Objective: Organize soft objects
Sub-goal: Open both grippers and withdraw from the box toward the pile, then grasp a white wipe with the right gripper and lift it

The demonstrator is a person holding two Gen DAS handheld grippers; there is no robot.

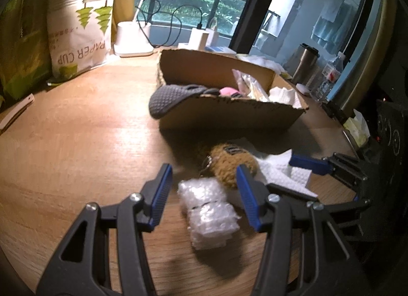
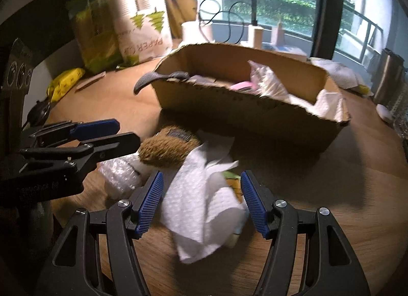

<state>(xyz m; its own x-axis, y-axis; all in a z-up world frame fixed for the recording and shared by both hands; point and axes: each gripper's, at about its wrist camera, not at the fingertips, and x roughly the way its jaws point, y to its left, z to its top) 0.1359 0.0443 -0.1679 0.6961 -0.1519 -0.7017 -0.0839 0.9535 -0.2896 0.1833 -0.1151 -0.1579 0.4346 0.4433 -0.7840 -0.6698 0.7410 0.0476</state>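
Just in front of the cardboard box (image 1: 229,114) on the worktop (image 1: 76,148) lie three soft things: a bubble-wrap bundle (image 1: 207,213), a brown plush toy (image 1: 233,165) touching it, and a crumpled white paper towel (image 2: 201,209) beside the plush. Left tongs (image 1: 204,194) are released, straddling the bubble wrap. Right tongs (image 2: 201,201) are released around the towel. Inside the box sit a grey cloth (image 1: 168,97) draped over its wall, something pink (image 1: 228,91) and more white paper (image 1: 284,94).

"PAPER CUP", inverted, on bag (image 1: 81,28)
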